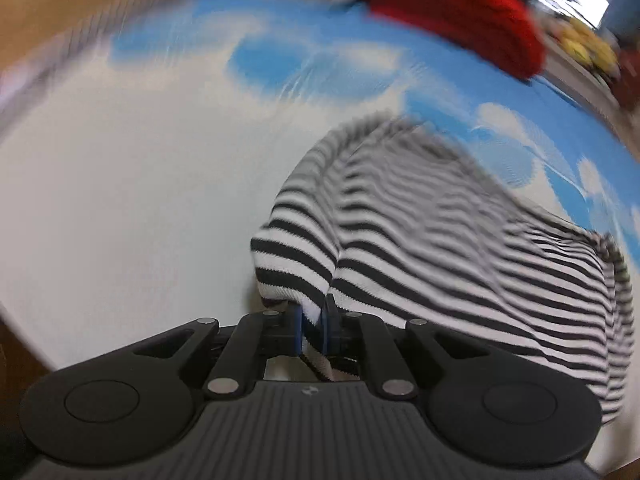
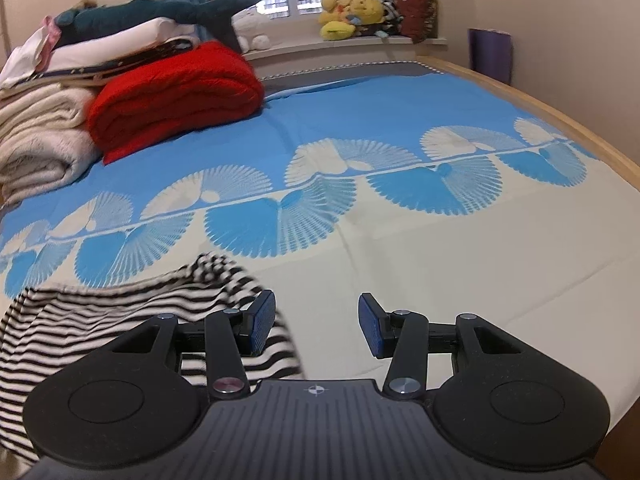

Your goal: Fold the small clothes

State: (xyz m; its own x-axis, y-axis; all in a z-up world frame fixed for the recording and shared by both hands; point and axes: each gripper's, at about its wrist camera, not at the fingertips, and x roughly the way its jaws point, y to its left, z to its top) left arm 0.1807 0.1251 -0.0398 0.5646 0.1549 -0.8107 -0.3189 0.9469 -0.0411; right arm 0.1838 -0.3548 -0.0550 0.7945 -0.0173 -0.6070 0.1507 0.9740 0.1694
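Note:
A black-and-white striped garment (image 1: 420, 232) lies bunched on the bed's cream and blue sheet (image 1: 140, 184). My left gripper (image 1: 311, 328) is shut on an edge of it, with striped cloth pinched between the blue pads; this view is motion-blurred. In the right wrist view the same garment (image 2: 120, 320) lies at the lower left, reaching under the left finger. My right gripper (image 2: 316, 328) is open and empty, just to the right of the garment, above the cream part of the sheet (image 2: 460, 280).
A folded red blanket (image 2: 172, 92) and a stack of cream and white bedding (image 2: 40, 140) sit at the far left of the bed. Plush toys (image 2: 352, 16) line the windowsill. The wooden bed frame (image 2: 560, 120) runs along the right.

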